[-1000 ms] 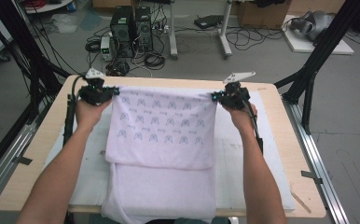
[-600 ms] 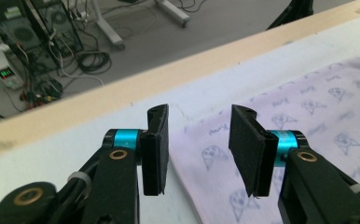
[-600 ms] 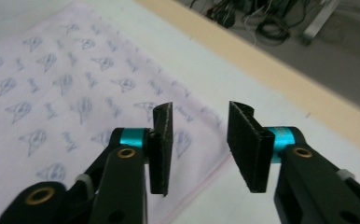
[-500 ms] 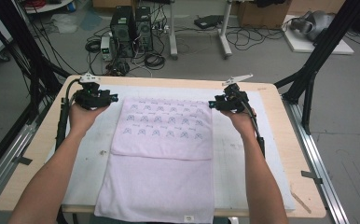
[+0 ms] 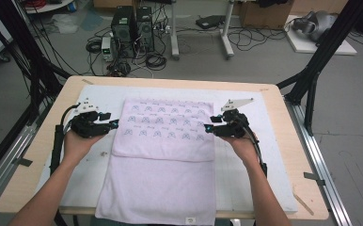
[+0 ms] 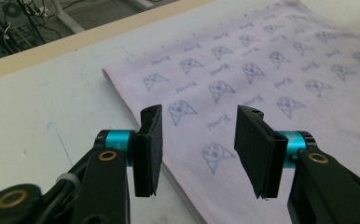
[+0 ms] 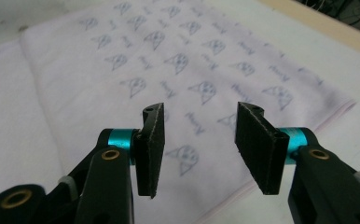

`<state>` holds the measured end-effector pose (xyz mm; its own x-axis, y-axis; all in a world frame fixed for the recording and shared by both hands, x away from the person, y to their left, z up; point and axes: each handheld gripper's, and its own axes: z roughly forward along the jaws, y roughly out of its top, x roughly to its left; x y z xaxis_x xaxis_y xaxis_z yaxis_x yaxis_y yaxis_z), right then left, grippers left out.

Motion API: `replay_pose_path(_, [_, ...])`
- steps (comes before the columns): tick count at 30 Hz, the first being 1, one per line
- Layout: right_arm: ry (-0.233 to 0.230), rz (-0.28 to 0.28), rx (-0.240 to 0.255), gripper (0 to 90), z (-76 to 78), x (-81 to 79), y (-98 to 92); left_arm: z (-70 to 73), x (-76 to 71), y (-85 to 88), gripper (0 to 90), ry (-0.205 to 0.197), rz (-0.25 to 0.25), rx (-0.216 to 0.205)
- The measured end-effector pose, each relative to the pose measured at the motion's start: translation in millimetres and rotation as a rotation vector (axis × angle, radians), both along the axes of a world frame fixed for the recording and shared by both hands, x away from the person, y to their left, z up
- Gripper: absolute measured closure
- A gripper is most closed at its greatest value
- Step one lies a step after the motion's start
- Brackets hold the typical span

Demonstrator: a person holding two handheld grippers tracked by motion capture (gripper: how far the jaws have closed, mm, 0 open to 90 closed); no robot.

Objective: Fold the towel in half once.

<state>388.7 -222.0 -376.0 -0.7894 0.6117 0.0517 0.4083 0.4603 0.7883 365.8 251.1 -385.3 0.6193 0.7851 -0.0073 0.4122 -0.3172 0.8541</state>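
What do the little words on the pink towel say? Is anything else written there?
Towel: short script words printed between the triangle pictures, too blurred to read.
Small label on the towel's near hem: too small to read.
Nothing else with writing can be made out.

Each black two-jaw tool [image 6: 199, 154] has flat dark pads, teal collars, brass screws, and a trailing black cable; forearms are bare.

Towel [image 5: 163, 160] on mat [image 5: 245, 183]; mat on table [image 5: 38, 155]
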Motion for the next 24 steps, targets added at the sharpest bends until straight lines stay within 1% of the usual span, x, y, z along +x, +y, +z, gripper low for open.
replay_pose_path(1, [0.001,0.005,0.006,52.1,-2.0,-3.3,-0.1,-2.0,-3.3,-0.2,51.1,0.002,0.001,-0.008])
replay_pose_path(2, [0.006,0.01,0.007,52.1,-4.0,-6.4,-0.3,-5.7,-9.6,0.0,50.9,0.002,-0.007,-0.007])
replay_pose_path(3, [0.015,0.017,-0.006,51.7,-7.8,-12.1,-0.2,-7.2,-12.2,-1.0,50.8,0.008,-0.01,0.005])
replay_pose_path(4, [0.013,0.016,-0.005,51.6,-9.6,-15.2,-0.4,-9.5,-16.2,-1.3,50.9,-0.001,-0.015,0.016])
replay_pose_path(6, [0.018,0.017,0.001,51.4,-14.4,-22.2,-2.0,-14.2,-22.7,-1.4,51.3,0.007,-0.026,0.008])
replay_pose_path(8, [0.015,0.025,-0.009,51.8,-19.5,-29.9,-2.5,-20.0,-28.5,-2.5,52.0,0.01,-0.028,0.009])
replay_pose_path(10, [0.049,0.032,-0.025,51.5,-22.9,-33.1,-1.7,-23.4,-33.1,-3.1,52.4,0.013,-0.036,0.006])
replay_pose_path(11, [0.05,0.04,-0.044,51.6,-24.2,-34.6,-0.2,-25.0,-35.6,-3.7,52.8,0.016,-0.04,0.012])
replay_pose_path(12, [0.044,0.044,-0.053,52.0,-24.8,-36.9,1.5,-26.8,-38.1,-5.2,52.8,0.018,-0.044,0.01])
replay_pose_path(14, [0.026,0.056,-0.033,52.8,-26.4,-42.7,3.6,-30.0,-43.3,-6.9,53.7,0.011,-0.061,0.023])
replay_pose_path(15, [0.03,0.056,-0.036,52.9,-28.3,-45.1,4.8,-32.4,-45.2,-7.9,54.5,0.015,-0.062,0.027])
replay_pose_path(17, [0.024,0.06,-0.042,54.1,-34.1,-48.8,6.2,-36.4,-47.2,-9.1,55.3,0.023,-0.066,0.022])
replay_pose_path(18, [0.028,0.063,-0.043,54.2,-37.5,-50.0,7.0,-37.5,-47.1,-9.8,56.4,0.034,-0.078,0.042])
replay_pose_path(20, [0.032,0.064,-0.048,55.3,-44.4,-51.9,8.6,-38.6,-48.0,-12.9,57.6,0.033,-0.094,0.056])
replay_pose_path(22, [0.052,0.069,-0.067,55.5,-50.6,-52.4,11.2,-38.8,-48.8,-14.8,60.9,0.03,-0.109,0.069])
replay_pose_path(23, [0.062,0.072,-0.083,56.0,-52.7,-52.5,13.0,-40.3,-48.1,-14.5,62.2,0.044,-0.11,0.075])
replay_pose_path(24, [0.054,0.081,-0.103,57.2,-55.3,-52.4,14.7,-41.5,-47.5,-14.2,63.9,0.058,-0.112,0.077])
